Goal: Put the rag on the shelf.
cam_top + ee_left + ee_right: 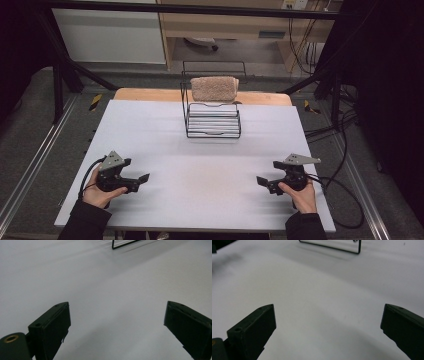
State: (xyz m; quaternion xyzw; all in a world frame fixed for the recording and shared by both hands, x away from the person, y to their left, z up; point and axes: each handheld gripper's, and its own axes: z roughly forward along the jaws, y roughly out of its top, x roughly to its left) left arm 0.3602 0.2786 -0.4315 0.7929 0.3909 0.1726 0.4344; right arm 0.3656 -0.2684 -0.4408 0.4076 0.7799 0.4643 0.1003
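towel [214, 88] drapes the rack [212, 120] dead ahead, midway between your grippers [142, 179] [262, 181] — both gaping, empty, equally near.

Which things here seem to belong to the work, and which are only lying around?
Likely for the work:
folded towel, draped over the wire rack
left gripper and right gripper, both open

Only around:
cables at the table edge

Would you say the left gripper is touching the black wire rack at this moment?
Apart. The high view shows the left gripper near the table's front edge, with bare white tabletop between it and the wire rack.
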